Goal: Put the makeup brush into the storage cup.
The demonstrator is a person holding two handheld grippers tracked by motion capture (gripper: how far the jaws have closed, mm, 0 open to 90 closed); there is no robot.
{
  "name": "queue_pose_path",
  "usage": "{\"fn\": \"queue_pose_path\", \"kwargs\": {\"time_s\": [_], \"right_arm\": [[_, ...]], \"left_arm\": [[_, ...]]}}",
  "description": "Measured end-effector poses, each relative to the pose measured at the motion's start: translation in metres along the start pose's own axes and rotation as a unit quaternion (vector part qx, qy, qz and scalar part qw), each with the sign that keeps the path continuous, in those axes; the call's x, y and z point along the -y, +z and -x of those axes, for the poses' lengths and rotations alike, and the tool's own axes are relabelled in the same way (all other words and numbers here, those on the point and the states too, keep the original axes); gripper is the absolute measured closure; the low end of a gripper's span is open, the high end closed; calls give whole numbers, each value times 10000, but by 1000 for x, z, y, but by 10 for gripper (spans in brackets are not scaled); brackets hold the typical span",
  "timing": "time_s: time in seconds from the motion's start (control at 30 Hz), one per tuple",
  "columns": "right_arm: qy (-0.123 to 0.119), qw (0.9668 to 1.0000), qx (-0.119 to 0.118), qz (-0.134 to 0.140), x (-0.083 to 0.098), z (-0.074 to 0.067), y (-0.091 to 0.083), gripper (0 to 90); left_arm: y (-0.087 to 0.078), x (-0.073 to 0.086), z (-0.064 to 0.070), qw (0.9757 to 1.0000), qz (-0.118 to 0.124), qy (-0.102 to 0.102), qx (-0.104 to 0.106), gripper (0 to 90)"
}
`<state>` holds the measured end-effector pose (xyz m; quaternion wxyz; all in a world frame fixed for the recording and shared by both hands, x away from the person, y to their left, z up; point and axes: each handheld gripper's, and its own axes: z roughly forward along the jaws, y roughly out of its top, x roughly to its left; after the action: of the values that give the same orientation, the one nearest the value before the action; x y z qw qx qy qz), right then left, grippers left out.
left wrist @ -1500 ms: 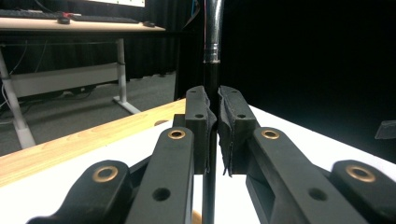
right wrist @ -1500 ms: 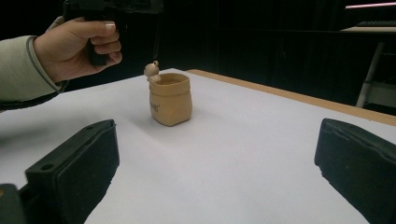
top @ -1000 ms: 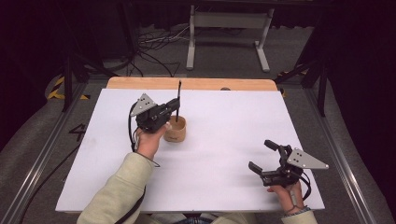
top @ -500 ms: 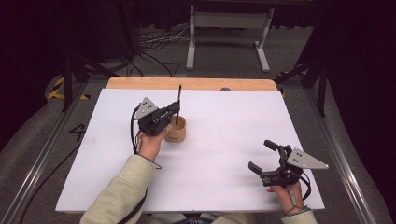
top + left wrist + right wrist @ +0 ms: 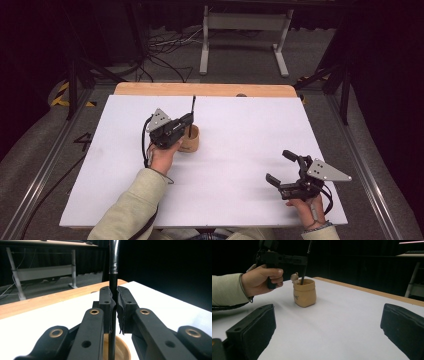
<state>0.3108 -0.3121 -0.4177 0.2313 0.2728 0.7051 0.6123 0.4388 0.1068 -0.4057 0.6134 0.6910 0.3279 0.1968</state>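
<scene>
A tan sack-shaped cup stands on the white table, left of centre. A thin black pen stands upright with its lower end inside the cup. My left gripper is shut on the pen's shaft just above the cup's rim. In the right gripper view the left gripper holds the pen from the left side. My right gripper rests open near the table's front right, its pads wide apart with nothing between them.
A wooden strip runs along the table's far edge. Beyond it are a grey metal stand and cables on the floor. Metal rails flank the table. Bare white surface lies between the cup and the right gripper.
The left gripper has lowered slightly with the pen, so the pen sits deeper in the cup. The right gripper has stayed put.
</scene>
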Motion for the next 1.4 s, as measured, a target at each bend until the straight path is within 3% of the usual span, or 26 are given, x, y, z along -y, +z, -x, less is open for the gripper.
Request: {"fn": "queue_pose_path", "kwargs": {"time_s": [0.27, 0.63, 0.93, 1.1, 1.17, 1.23, 1.33, 1.4], "right_arm": [[4, 10000, -1, -4, 0, 0, 0, 6], [-8, 10000, -25, 6, 0, 0, 0, 5], [-2, 10000, -36, 6, 0, 0, 0, 6], [-2, 10000, -30, 21, -1, 0, -1, 7], [-7, 10000, -36, 23, -1, 0, -1, 7], [0, 10000, -50, 27, -1, -1, -1, 7], [-12, 10000, -34, 18, -1, 0, -1, 7], [-6, 10000, -38, 12, -1, 0, -1, 7]], "left_arm": [[1, 8, 1, 10000, -49, -42, -12, 830], [4, 14, 3, 9998, -141, 106, -132, 830], [4, 16, 4, 9998, -160, 84, -118, 829], [3, 15, 3, 9999, -123, 51, -11, 815], [2, 14, 3, 9999, -108, 1, 59, 636], [1, 12, 2, 9996, 13, -54, 292, 471], [-4, 10, 3, 9987, 158, -21, 494, 328], [-5, 9, 4, 9986, 170, 18, 501, 272]]}}
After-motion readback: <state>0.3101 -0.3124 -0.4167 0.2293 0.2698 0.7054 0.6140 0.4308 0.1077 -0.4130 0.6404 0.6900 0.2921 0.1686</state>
